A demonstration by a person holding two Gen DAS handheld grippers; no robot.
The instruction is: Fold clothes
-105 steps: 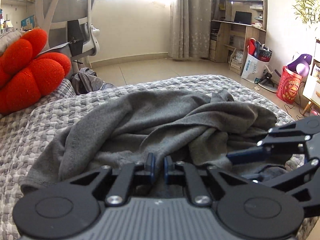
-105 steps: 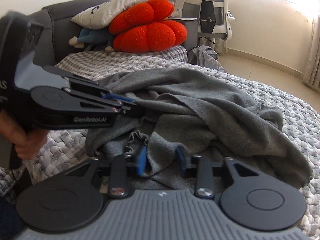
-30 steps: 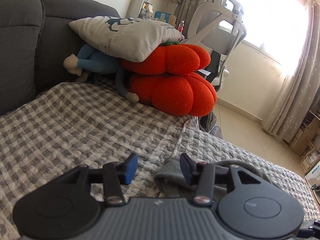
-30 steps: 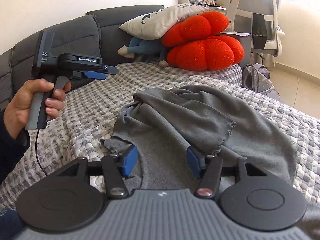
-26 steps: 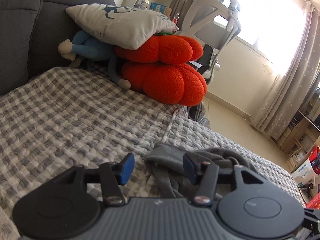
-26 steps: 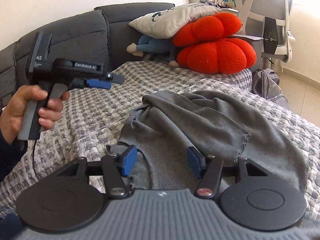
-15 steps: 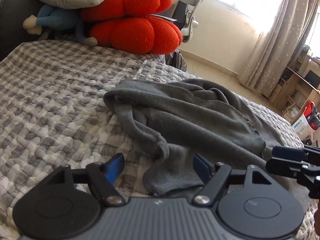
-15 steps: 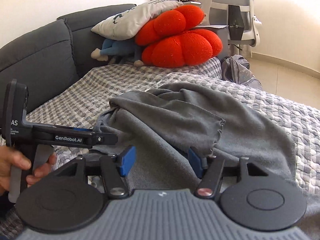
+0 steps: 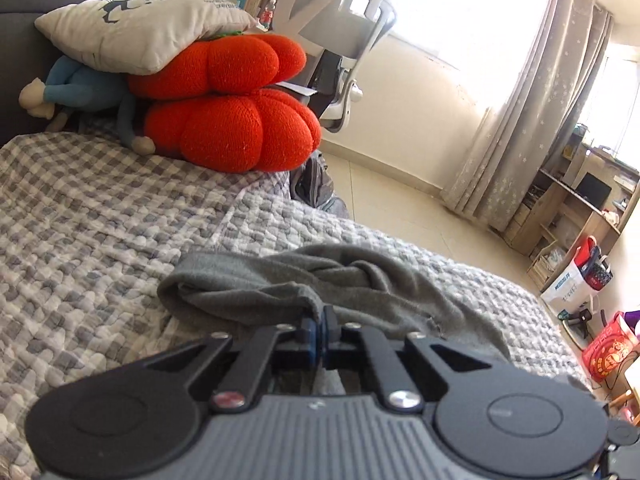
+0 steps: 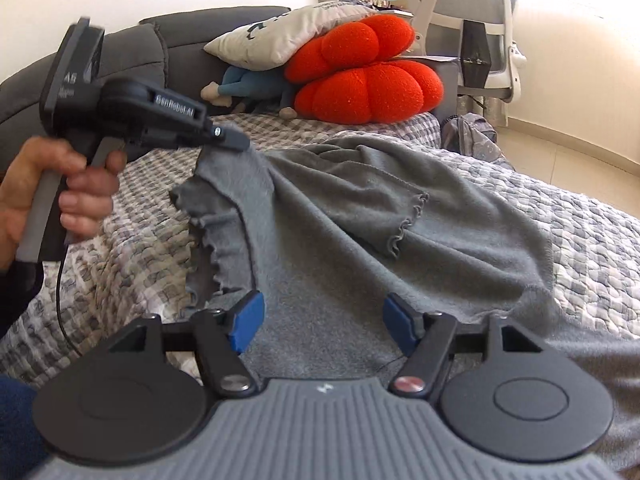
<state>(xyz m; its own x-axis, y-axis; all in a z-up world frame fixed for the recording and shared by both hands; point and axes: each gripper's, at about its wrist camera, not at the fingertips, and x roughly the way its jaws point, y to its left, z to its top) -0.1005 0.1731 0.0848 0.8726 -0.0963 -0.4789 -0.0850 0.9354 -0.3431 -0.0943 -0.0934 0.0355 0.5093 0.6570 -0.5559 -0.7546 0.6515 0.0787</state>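
Grey fleece garment (image 10: 360, 216) lies rumpled on the checked quilt (image 9: 80, 216) covering the bed, roughly mid-bed, nearer the floor-side edge than the headboard. Fabric soft, matte, with a wavy lettuce-type hem (image 10: 408, 220) running across the middle; a second frilled edge hangs down on the left side.

Left gripper (image 10: 230, 140): fingers together, clamped on a corner of the garment, which is lifted off the quilt into a small peak. From its own camera the blue pads (image 9: 310, 334) meet with cloth bunched right at their tips. A hand (image 10: 60, 188) grips the handle.

Right gripper (image 10: 324, 320): jaws opening, blue pads well apart, garment spread flat beneath and between them; pads not pressing on it.

Open room: bare quilt to the left of the garment. Two red cushions (image 9: 228, 108) and a grey pillow (image 9: 140, 30) are stacked at the head end, well apart from the garment. Tiled floor (image 9: 400, 200) beyond the bed's right edge.
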